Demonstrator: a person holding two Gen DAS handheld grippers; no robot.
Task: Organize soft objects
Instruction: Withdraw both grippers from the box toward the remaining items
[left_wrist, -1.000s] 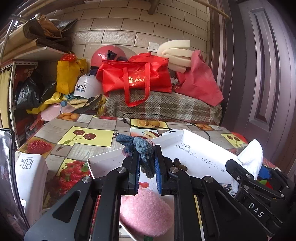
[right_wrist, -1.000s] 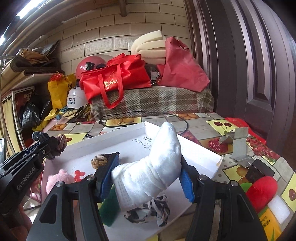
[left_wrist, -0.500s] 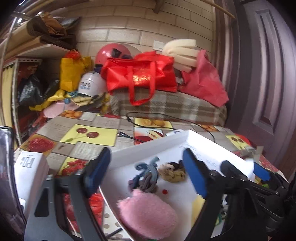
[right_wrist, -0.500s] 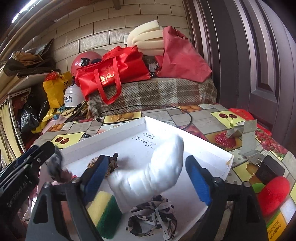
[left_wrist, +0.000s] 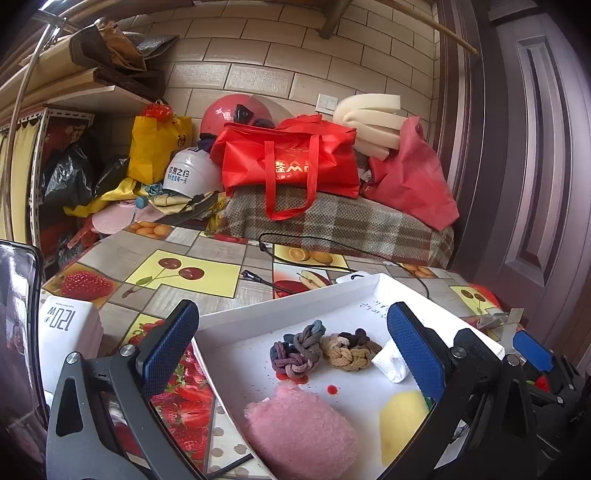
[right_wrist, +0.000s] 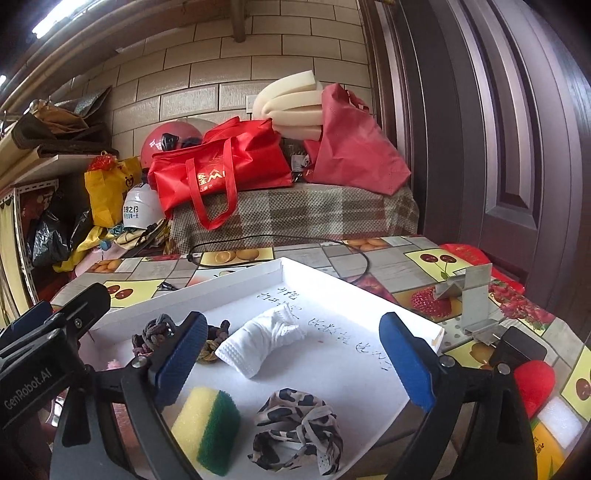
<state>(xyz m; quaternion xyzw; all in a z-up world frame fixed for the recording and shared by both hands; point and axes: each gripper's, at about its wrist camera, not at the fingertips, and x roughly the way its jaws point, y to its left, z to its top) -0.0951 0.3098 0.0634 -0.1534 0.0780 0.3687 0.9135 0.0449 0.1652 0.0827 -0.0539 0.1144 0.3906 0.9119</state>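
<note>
- White sock (right_wrist: 264, 341) lies in the white tray (right_wrist: 369, 291) on the counter (left_wrist: 122, 258), between the wide, just-opened right tongs (right_wrist: 295, 360), untouched.
- Left tongs (left_wrist: 291, 349), likewise just opened wide, hold nothing; the grey knotted scrunchie (left_wrist: 297, 352) lies between them.
- The right tongs' finger (right_wrist: 177, 363) half-hides the brown scrunchie (right_wrist: 212, 347).

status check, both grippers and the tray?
Left gripper, right gripper: just opened, empty. White sock, grey knot lying in tray. Nothing blocking.

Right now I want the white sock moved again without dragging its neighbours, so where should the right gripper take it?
Grip the white sock across its thick middle, coming from above with the open right gripper. It lies bent in the white tray, and its middle has bare tray on both flanks, while its cuff end points toward the tan knotted band.
</note>
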